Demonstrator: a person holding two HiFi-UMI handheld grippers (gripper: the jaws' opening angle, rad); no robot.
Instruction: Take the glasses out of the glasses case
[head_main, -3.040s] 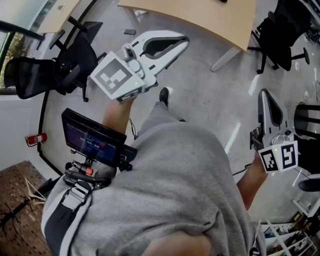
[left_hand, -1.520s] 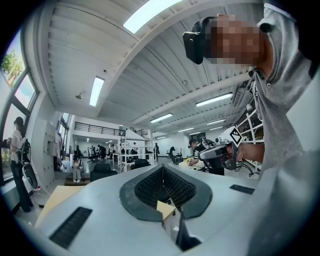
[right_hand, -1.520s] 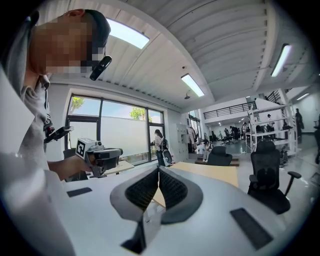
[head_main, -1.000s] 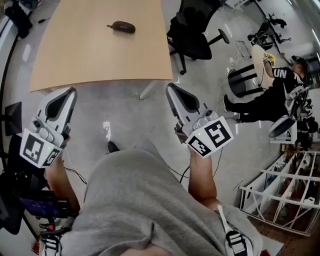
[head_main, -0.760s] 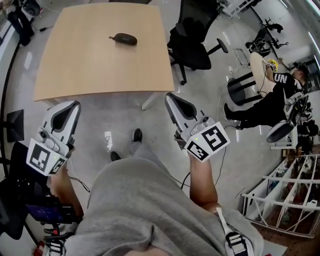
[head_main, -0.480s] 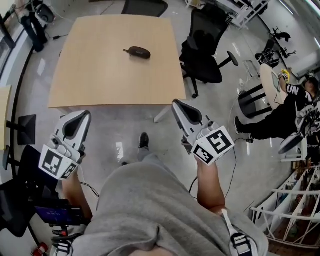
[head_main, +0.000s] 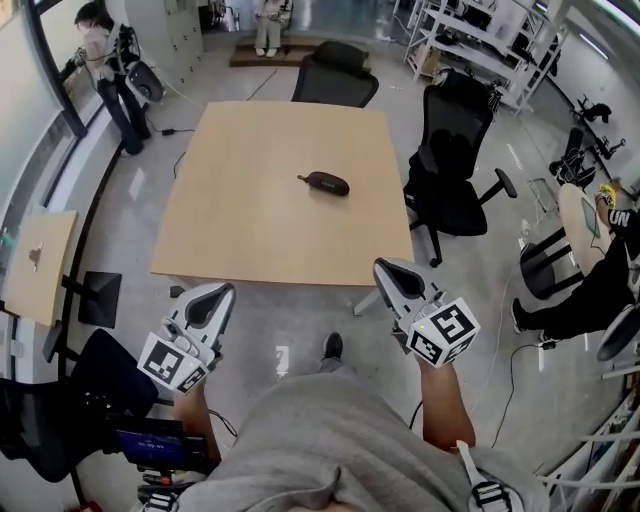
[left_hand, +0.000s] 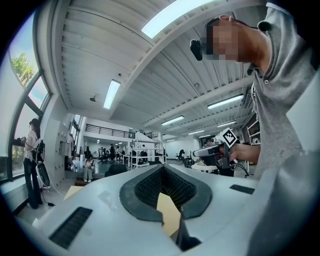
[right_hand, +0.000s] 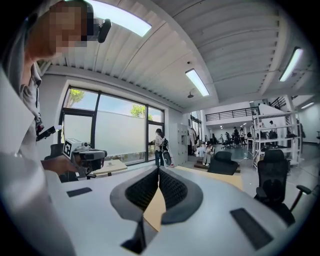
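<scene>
A dark, oval glasses case (head_main: 324, 183) lies closed near the middle of a light wooden table (head_main: 250, 230). Both grippers hover over the floor, short of the table's near edge and well away from the case. My left gripper (head_main: 226, 290) is at the lower left, its jaws shut with nothing between them. My right gripper (head_main: 381, 266) is at the lower right, also shut and empty. In the left gripper view the pads (left_hand: 150, 187) meet at the tip, and the right gripper (left_hand: 216, 150) shows beyond. The right gripper view shows the left gripper (right_hand: 82, 152). The glasses are not visible.
Two black office chairs (head_main: 455, 170) (head_main: 335, 78) stand at the table's right side and far end. A small side table (head_main: 35, 255) sits left, a black chair (head_main: 45, 420) lower left. People stand at the far left (head_main: 100, 45) and right (head_main: 600, 280). Shelving (head_main: 490, 40) lines the back.
The table and case have come nearer and sit fuller in the head view as the person walks toward them. Both grippers sit lower in the frame, still shut and empty.
</scene>
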